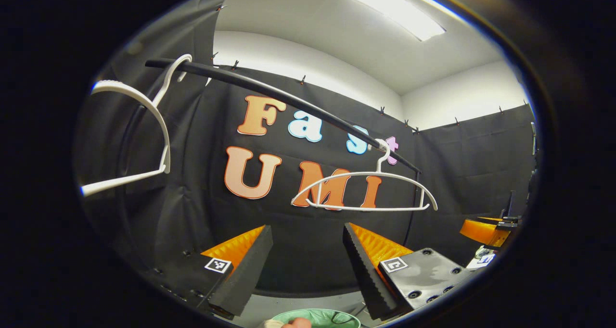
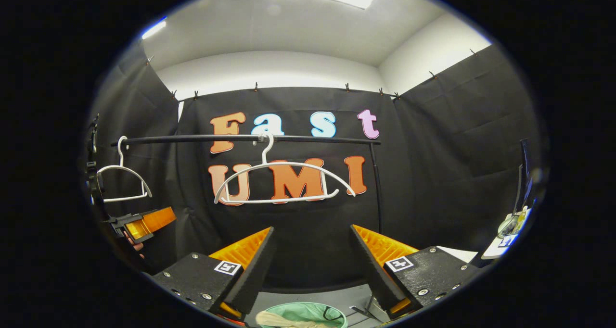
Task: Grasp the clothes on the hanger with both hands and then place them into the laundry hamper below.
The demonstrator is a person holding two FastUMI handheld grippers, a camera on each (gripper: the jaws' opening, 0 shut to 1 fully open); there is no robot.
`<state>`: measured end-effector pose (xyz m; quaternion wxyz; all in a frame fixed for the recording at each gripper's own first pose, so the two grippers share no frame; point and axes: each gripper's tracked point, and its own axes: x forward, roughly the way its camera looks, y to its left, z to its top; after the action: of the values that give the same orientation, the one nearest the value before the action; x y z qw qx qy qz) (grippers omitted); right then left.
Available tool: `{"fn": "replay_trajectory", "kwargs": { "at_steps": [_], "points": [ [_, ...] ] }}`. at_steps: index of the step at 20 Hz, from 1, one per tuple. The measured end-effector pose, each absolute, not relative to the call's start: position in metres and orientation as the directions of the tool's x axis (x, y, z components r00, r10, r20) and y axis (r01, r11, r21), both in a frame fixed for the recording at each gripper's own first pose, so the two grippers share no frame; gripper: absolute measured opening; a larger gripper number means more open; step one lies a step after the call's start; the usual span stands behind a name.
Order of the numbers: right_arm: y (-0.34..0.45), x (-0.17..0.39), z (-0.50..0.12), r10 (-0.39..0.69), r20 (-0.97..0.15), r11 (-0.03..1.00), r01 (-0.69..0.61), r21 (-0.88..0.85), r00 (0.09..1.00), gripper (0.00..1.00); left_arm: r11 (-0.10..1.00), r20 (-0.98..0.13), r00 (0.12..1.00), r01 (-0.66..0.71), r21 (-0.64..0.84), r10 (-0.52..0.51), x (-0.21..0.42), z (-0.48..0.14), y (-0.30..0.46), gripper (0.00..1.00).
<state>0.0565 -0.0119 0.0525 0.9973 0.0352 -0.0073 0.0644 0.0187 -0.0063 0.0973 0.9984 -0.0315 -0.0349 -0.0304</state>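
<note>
Going left to right along the black rail [image 2: 245, 138], two white hangers are hanging from it, both bare: the first hanger [image 2: 121, 181] near the rail's left end, the second hanger [image 2: 284, 181] at about its middle. In the left gripper view the same pair is showing, one close at the left [image 1: 139, 140] and one farther along the rail [image 1: 365, 191]. The clothes [image 2: 284, 320] are already lying in the one green laundry hamper [image 2: 308, 311] below, as a pale bundle against its near rim; in the left gripper view the hamper [image 1: 315, 317] is peeking in at the bottom edge. The fabric is looking soft, light and limp, likely to sag and slide, so a bunched fold or hem would be giving the surest hold, one side for each tool. The left tool [image 1: 308, 265] is standing with its fingers spread apart and nothing between them, and the right tool [image 2: 313, 265] is likewise spread and empty, both hovering above the hamper. Judging by the bare hangers, the placing is looking done or nearly so. Counted: two hangers, one rail, one hamper, one bundle of clothes, two tools.
</note>
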Motion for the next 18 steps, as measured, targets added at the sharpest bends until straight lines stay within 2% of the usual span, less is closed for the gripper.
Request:
{"fn": "replay_trajectory", "kwargs": {
  "at_steps": [9, 10, 12, 14, 18],
  "points": [
    [-0.014, 0.062, 0.041, 0.124, 0.002, 0.989, -0.124, 0.078, 0.992, 0.93, 0.996, 0.062, 0.996, 0.072, -0.045, -0.069, 0.023, 0.092, -0.010, 0.96],
    [-0.014, 0.063, 0.040, 0.125, 0.000, 0.989, -0.124, 0.079, 0.992, 0.93, 0.997, 0.062, 0.996, 0.070, -0.043, -0.067, 0.022, 0.092, -0.010, 0.93],
    [-0.014, 0.063, 0.039, 0.123, 0.001, 0.989, -0.123, 0.080, 0.992, 0.94, 0.997, 0.062, 0.996, 0.064, -0.038, -0.062, 0.023, 0.091, -0.009, 0.96],
    [-0.013, 0.063, 0.039, 0.125, 0.001, 0.989, -0.125, 0.080, 0.992, 0.93, 0.997, 0.063, 0.996, 0.064, -0.038, -0.062, 0.024, 0.091, -0.009, 0.93],
    [-0.012, 0.066, 0.039, 0.126, 0.001, 0.989, -0.126, 0.080, 0.992, 0.94, 0.997, 0.063, 0.996, 0.062, -0.042, -0.059, 0.023, 0.091, -0.008, 0.96]
  ]
}}
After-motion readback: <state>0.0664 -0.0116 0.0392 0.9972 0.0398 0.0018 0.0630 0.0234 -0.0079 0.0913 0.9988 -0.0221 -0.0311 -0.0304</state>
